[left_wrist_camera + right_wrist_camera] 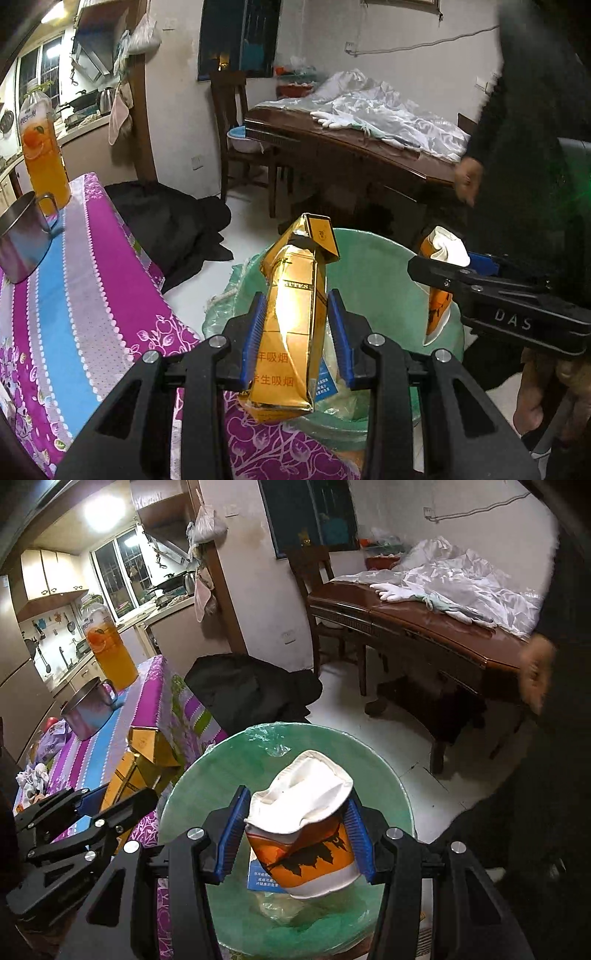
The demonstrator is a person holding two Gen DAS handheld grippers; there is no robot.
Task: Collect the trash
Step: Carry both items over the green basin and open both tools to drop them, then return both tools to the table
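Jaws of left gripper (297, 325) clamped partway on crumpled gold cigarette pack (291, 317); right gripper (293, 830) half-wide on crushed orange-white paper cup (306, 823). Both over green-lined round bin (384, 782) beside tabletop (74, 258). Drop step; next: release both into bin.

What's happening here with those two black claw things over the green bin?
A person is clearing rubbish with a hand-held claw in each hand. The left claw grips a crumpled gold cigarette pack, and the right claw grips a squashed orange paper cup. Both hang above the green lined bin beside the table with the purple cloth, not yet dropped in.
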